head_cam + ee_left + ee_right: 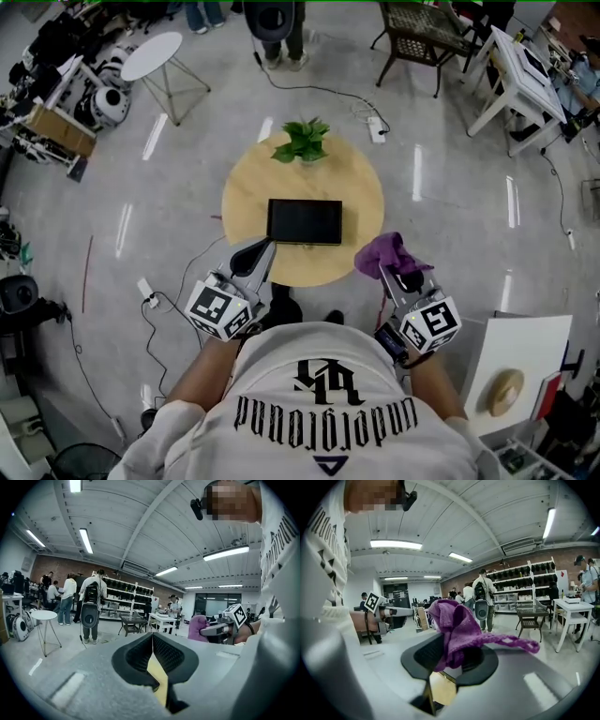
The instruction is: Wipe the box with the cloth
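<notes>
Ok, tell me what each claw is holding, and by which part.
The right claw is shut on the purple cloth, pinching a bunched fold; the rest sticks out loose. The left claw is shut and empty.

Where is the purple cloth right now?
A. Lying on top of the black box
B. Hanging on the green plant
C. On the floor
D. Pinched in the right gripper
D: the purple cloth is bunched up between the fingers of the right gripper, which are shut on it. It is not yet on the black box.
</notes>
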Action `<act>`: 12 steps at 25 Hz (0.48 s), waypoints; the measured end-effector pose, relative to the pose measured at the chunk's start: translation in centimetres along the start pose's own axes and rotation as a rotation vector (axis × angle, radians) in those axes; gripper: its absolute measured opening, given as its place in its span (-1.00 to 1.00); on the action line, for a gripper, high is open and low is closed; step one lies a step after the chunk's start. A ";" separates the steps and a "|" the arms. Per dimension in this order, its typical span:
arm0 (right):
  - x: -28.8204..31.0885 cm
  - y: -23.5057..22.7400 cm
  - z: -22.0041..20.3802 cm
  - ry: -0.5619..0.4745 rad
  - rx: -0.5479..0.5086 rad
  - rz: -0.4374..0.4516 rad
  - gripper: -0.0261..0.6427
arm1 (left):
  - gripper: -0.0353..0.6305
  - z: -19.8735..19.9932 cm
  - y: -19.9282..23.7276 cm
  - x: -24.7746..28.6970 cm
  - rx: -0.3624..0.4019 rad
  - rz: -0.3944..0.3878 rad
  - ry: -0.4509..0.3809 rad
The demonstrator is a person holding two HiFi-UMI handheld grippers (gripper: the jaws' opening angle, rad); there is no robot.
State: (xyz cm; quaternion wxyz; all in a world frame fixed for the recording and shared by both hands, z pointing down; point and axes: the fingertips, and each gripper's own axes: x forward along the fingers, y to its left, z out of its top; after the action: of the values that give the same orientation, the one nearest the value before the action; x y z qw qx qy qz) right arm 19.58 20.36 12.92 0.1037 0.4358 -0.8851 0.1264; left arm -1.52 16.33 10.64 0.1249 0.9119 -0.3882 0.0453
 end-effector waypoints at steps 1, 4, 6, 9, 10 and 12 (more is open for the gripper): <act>0.8 -0.2 0.1 0.006 0.006 -0.013 -0.67 | -0.86 0.0 1.0 0.5 -0.003 -0.012 0.006; 3.2 -0.2 0.7 0.017 0.010 -0.049 -0.67 | -0.82 0.2 4.0 1.6 -0.012 -0.049 0.021; 5.0 -0.2 1.0 0.027 0.013 -0.071 -0.67 | -0.80 0.2 5.9 2.2 -0.019 -0.070 0.034; 7.3 -0.1 1.0 0.048 0.027 -0.112 -0.67 | -0.75 -0.3 8.6 2.9 -0.036 -0.103 0.062; 8.0 0.0 0.9 0.056 0.031 -0.125 -0.67 | -0.73 -0.5 9.4 3.1 -0.043 -0.117 0.072; 9.4 0.2 0.5 0.075 0.034 -0.150 -0.67 | -0.70 -1.2 10.8 3.5 -0.059 -0.145 0.090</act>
State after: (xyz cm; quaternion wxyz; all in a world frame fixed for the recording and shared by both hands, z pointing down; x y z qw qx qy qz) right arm 13.77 13.28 15.24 0.1386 0.4973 -0.8433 0.1495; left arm -6.89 7.01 14.50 0.1718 0.9306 -0.3163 0.0658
